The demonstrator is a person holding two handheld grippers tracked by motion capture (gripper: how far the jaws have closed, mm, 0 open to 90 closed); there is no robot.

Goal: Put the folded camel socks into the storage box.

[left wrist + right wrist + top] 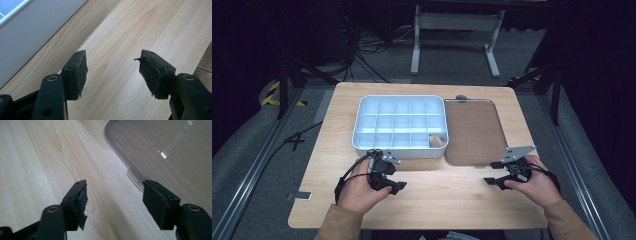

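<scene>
Reaching for the clear lid

I'm holding my right gripper spread and empty just near the clear lid, which is lying flat beside the compartment tray; its corner lies ahead-right.

— What sits on the light wooden desk?

— A white plastic organiser box with a grid of compartments, and touching its right side a clear, flat plastic lid. A small pale object lies in the box's near right compartment.

— And the hands?

— The left hand-held gripper rests just in front of the box; the right hand-held gripper sits near the lid's front edge, well apart from the left.
</scene>
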